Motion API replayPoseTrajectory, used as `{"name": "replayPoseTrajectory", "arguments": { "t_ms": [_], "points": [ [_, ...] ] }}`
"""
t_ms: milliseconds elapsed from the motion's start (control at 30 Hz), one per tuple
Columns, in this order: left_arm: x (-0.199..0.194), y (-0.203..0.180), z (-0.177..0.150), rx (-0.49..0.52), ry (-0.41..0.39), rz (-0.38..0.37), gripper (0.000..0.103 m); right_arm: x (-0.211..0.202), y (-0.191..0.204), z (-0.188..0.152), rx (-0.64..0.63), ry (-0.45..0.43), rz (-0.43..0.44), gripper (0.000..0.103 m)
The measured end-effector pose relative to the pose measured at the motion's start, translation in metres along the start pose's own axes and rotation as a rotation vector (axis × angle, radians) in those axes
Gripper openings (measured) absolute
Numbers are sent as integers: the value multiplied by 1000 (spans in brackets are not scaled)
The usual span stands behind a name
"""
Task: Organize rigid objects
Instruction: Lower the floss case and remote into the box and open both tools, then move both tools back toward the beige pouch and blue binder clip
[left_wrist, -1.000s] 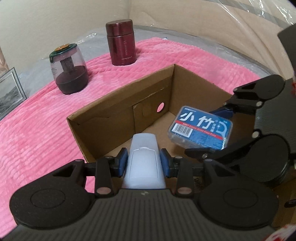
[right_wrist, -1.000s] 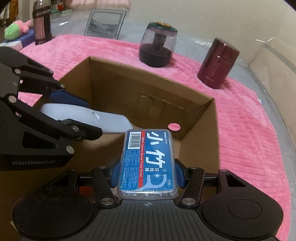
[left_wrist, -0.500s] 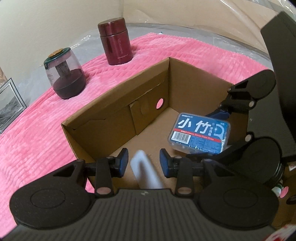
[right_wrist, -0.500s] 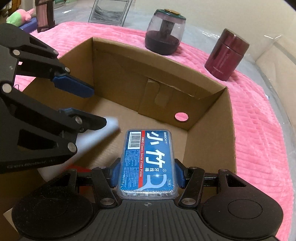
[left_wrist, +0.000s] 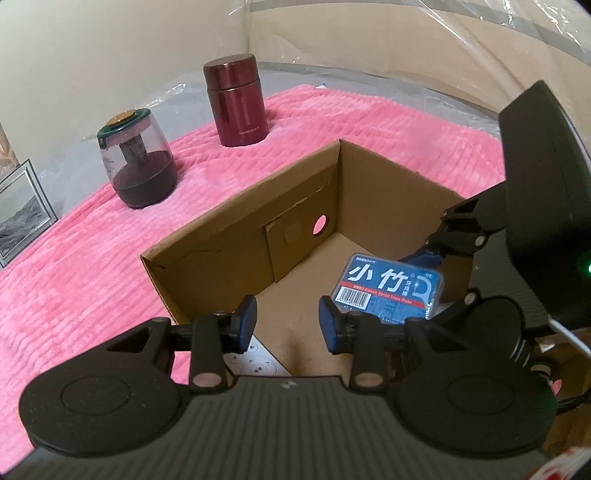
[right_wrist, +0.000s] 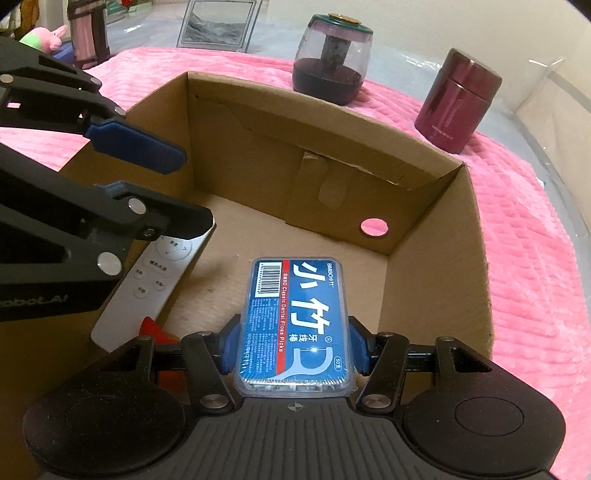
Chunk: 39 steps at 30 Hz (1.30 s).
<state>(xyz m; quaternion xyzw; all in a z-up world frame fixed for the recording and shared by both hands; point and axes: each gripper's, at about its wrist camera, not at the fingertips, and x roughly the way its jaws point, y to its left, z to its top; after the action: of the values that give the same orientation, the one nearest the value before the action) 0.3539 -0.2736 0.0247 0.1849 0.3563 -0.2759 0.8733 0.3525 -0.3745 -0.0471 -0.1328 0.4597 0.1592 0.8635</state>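
My right gripper (right_wrist: 293, 352) clamped the floss box (right_wrist: 295, 325), labelled "BMBO Classic Dental Floss Picks", long axis pointing ahead, over the cardboard box (right_wrist: 476, 236). My left gripper (left_wrist: 288, 321) stood wide apart, empty, above the white remote (right_wrist: 151, 284) lying on the box floor. Beyond stood the maroon flask (right_wrist: 456, 101).

I see a pink ribbed blanket (left_wrist: 74, 266) covering the surface, clear plastic sheeting (left_wrist: 369, 79) at its 12 o'clock edge, a plain beige wall (left_wrist: 110, 44) behind, and a framed grey picture (right_wrist: 218, 24) leaning at 11 o'clock.
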Motion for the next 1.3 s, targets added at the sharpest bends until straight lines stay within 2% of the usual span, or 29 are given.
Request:
{"name": "replayPoseTrajectory", "arguments": {
  "t_ms": [433, 767, 1133, 1300],
  "points": [
    [-9, 1, -2, -6, -22, -7, 32, 1, 0, -1, 14, -5, 26, 54],
    [-28, 9, -6, -45, -70, -4, 32, -18, 3, -1, 16, -78, 7, 54],
    [-95, 28, -21, -169, -174, -24, 32, -97, 19, -11, 129, -214, -1, 54],
    [-137, 35, -39, -226, -217, -22, 32, -139, 42, -20, 157, -289, 44, 54]
  ]
}}
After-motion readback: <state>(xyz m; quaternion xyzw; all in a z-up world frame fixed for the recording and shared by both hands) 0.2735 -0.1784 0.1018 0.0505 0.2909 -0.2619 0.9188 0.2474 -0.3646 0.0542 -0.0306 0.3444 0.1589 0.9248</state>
